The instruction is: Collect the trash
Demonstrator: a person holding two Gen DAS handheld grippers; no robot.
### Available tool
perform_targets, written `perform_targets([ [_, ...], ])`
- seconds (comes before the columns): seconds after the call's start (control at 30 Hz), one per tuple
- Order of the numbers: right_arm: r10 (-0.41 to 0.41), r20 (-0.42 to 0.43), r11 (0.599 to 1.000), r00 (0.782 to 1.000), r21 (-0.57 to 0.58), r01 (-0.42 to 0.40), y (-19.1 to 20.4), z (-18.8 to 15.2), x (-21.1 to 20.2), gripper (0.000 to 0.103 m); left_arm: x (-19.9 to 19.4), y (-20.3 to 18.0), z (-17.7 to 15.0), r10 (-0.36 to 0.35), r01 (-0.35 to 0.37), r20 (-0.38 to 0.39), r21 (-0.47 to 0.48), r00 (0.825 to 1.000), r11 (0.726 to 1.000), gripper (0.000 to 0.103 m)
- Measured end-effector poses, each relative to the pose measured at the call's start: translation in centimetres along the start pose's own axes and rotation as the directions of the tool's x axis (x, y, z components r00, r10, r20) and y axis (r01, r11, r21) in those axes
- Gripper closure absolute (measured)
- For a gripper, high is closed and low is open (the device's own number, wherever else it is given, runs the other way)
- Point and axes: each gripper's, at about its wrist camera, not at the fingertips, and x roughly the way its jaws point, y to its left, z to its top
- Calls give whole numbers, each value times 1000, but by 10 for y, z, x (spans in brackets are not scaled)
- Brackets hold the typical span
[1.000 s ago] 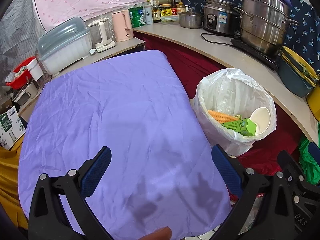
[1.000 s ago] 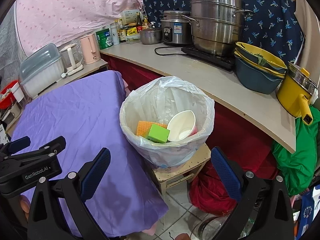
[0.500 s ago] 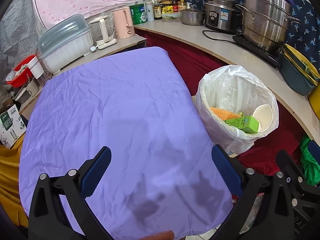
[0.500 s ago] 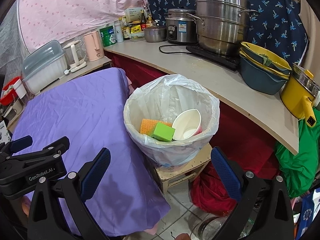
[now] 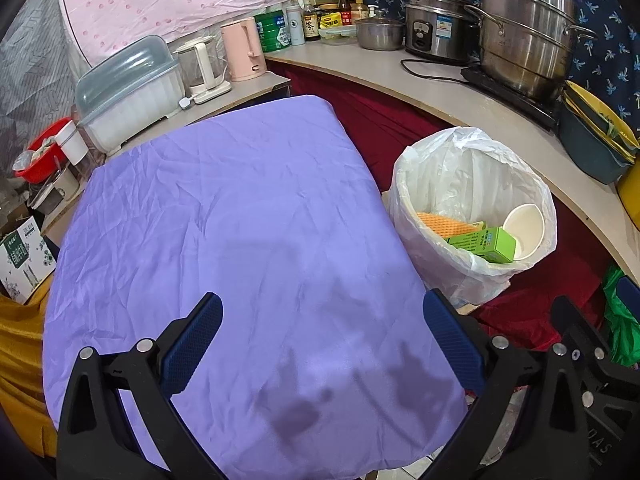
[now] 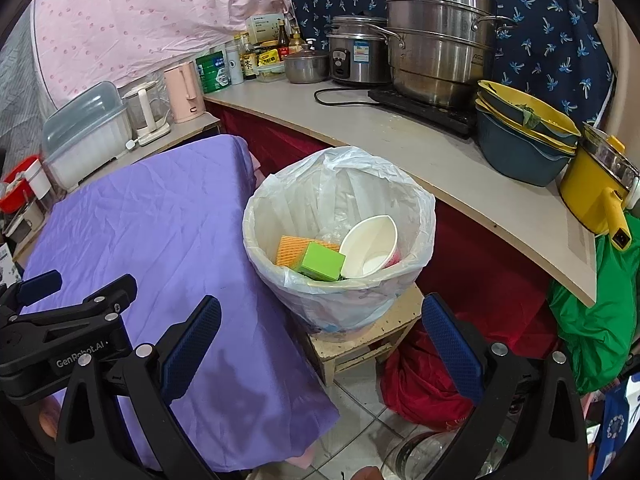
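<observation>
A trash bin lined with a white bag (image 5: 472, 168) (image 6: 340, 184) stands on a small wooden stool (image 6: 360, 340) to the right of a table under a purple cloth (image 5: 224, 216) (image 6: 160, 216). Inside lie a green box (image 5: 486, 243) (image 6: 322, 261), an orange waffle-textured piece (image 5: 438, 224) (image 6: 290, 248) and a white paper cup (image 5: 524, 226) (image 6: 370, 246). My left gripper (image 5: 322, 336) is open and empty above the cloth's near part. My right gripper (image 6: 320, 340) is open and empty, near the bin's front. The left gripper's body shows in the right wrist view (image 6: 60, 328).
A curved counter (image 6: 400, 136) behind the bin carries steel pots (image 6: 436, 40), a rice cooker, stacked bowls (image 6: 520, 136), a yellow pot, bottles and kettles. A dish box (image 5: 128, 88) stands beyond the table. Red and green cloth bundles (image 6: 592, 296) lie on the floor at right.
Both grippers have drawn back and up a little from the table and bin. Both stay open and empty. The trash in the bin has not moved.
</observation>
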Motion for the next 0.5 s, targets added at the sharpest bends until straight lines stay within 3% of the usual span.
perform_targets([
  [0.5,-10,4,1000,1000,12,10,-9,3,-5,6,-3,-10,1,-6,6,-15,43,1000,999,7],
])
